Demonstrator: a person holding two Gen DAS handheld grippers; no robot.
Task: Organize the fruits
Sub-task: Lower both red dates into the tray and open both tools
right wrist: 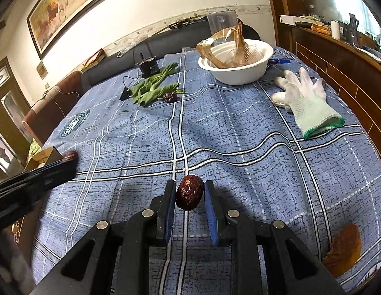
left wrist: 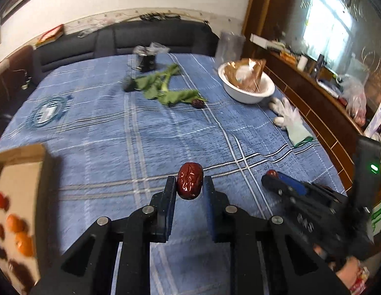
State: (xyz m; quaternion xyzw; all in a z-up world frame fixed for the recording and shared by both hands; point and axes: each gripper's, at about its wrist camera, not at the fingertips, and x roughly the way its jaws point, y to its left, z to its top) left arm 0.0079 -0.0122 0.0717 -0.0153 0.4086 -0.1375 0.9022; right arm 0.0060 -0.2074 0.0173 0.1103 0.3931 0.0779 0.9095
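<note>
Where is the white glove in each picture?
Left wrist view: the white glove lies at the right, near the edge of the blue cloth.
Right wrist view: the white glove lies upper right, bigger and sharper.
Shared landmark: the white bowl, up and to the left of the glove in both.

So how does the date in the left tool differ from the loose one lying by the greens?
The date in the left tool is clamped between the pads and held above the cloth; the loose date lies untouched on the cloth, against the green leaves. The held one looks bright red-brown, the loose one darker. Both are wrinkled dried dates.
</note>
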